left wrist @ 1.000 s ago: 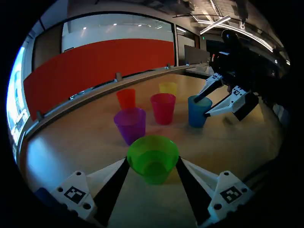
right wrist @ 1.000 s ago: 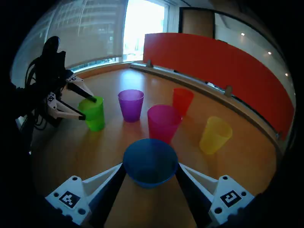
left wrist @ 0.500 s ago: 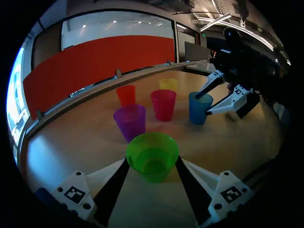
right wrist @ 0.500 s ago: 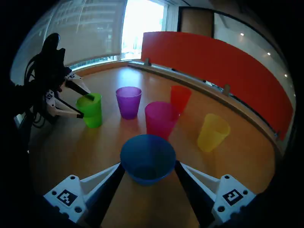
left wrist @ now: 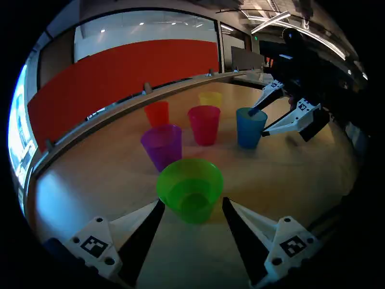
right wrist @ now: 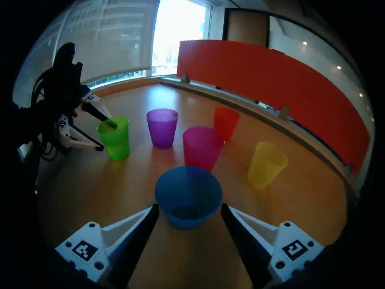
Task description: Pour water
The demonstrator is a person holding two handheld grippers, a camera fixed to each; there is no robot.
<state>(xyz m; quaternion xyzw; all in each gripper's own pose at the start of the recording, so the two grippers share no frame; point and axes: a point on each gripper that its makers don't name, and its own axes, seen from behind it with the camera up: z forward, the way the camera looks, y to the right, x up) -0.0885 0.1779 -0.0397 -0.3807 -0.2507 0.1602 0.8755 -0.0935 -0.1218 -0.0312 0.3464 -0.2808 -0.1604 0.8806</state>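
Low in the frame, a green cup (left wrist: 190, 190) stands on the counter (left wrist: 96, 178) between the left gripper's (left wrist: 192, 201) spread fingers. A blue cup (right wrist: 188, 195) sits likewise within the right gripper (right wrist: 189, 206). Whether either pair presses its cup cannot be told.

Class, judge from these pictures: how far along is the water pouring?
Done: the left gripper brackets the green cup, the right gripper the blue cup. In hand: securing them, it seems. Left: pouring; both cups stand upright.
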